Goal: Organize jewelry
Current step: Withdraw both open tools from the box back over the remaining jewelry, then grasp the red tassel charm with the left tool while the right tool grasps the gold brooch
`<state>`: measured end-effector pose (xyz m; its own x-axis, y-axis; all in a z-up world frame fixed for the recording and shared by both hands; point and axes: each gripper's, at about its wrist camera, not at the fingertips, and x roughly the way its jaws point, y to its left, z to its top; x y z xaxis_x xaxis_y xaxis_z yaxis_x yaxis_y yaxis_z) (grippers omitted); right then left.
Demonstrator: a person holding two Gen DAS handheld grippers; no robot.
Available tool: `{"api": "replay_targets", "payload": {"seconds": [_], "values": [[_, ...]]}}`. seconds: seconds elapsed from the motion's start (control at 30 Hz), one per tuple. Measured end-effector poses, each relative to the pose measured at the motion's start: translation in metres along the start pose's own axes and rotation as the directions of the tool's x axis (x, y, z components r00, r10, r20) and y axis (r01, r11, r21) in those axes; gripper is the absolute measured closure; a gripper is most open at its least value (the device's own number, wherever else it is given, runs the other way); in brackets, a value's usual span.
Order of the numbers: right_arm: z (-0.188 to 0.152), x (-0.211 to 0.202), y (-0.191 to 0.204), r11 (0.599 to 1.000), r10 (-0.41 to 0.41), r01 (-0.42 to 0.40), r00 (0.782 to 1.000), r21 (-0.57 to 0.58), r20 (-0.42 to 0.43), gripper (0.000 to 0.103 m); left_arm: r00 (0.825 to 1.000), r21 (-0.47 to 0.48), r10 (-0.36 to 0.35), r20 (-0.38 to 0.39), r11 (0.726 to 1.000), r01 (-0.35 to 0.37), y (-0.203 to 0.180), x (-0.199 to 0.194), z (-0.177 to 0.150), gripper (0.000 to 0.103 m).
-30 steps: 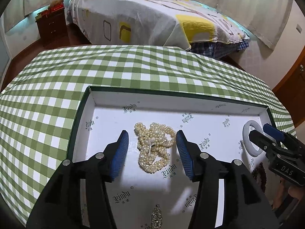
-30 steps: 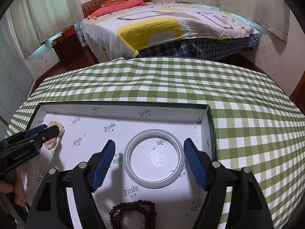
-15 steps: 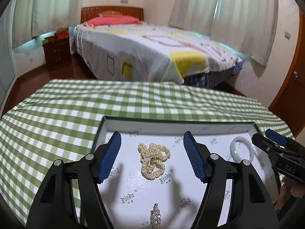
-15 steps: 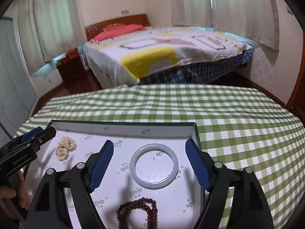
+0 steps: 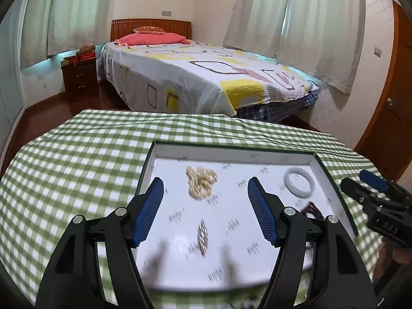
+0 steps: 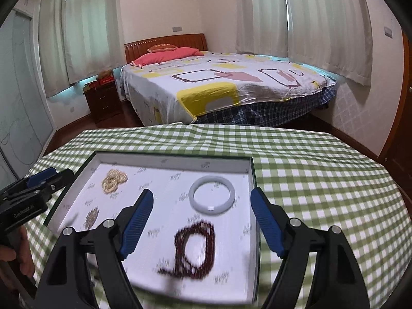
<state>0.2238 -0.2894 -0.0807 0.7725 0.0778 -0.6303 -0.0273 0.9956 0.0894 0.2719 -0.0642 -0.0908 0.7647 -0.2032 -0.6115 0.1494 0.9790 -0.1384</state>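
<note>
A white tray with a dark green rim lies on the checked tablecloth. In it are a heap of pearl necklace at the back left, a white bangle at the back right, a dark red bead bracelet in front of the bangle, and a small sparkly piece near the front. My left gripper hovers open above the pearls with nothing between its fingers. My right gripper hovers open above the bangle and beads, also holding nothing. Both views are blurred near the tray's front.
The green-and-white checked tablecloth covers the table around the tray. Beyond the far edge stand a bed and a dark nightstand. A wooden door is at the right. A hand holds the left gripper's handle.
Both grippers have risen and drawn back from the tray, so the jewelry looks smaller and farther off. The left jaws have widened. The pearls and bangle stay lying in the tray.
</note>
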Motion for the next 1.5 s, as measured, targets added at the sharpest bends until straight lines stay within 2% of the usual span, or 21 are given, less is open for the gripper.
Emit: {"api": "replay_targets", "payload": {"seconds": [0.37,0.6,0.93,1.17,1.23,1.4,1.5], "values": [[-0.057,-0.045,0.002,0.999,-0.017,0.018,1.0,0.038,-0.025,0.027,1.0,0.016,-0.014,0.005,1.0,0.014,-0.014,-0.058,-0.053,0.037],[-0.096,-0.066,-0.001,0.998,-0.03,0.032,0.999,0.054,-0.042,0.027,1.0,0.006,-0.011,-0.028,1.0,0.011,-0.016,-0.082,-0.092,0.037],[-0.132,-0.081,-0.015,0.995,-0.029,0.036,0.997,0.095,-0.072,0.027,0.995,0.049,-0.006,-0.104,0.999,0.011,-0.029,-0.089,-0.14,0.037],[-0.144,-0.085,-0.015,0.995,-0.017,0.025,0.997,0.102,-0.079,0.027,0.989,0.07,0.012,-0.146,0.998,-0.002,-0.034,-0.079,-0.155,0.039],[-0.147,-0.085,-0.016,0.994,-0.014,0.023,0.996,0.105,-0.082,0.027,0.987,0.069,0.011,-0.163,0.998,0.0,-0.034,-0.075,-0.157,0.046],[-0.15,-0.084,-0.016,0.994,-0.009,0.018,0.996,0.109,-0.086,0.027,0.984,0.079,0.008,-0.178,0.997,0.006,-0.034,-0.071,-0.159,0.049],[-0.15,-0.083,-0.016,0.994,-0.008,0.018,0.996,0.109,-0.088,0.027,0.985,0.075,0.002,-0.175,0.997,0.012,-0.032,-0.071,-0.157,0.065]]}}
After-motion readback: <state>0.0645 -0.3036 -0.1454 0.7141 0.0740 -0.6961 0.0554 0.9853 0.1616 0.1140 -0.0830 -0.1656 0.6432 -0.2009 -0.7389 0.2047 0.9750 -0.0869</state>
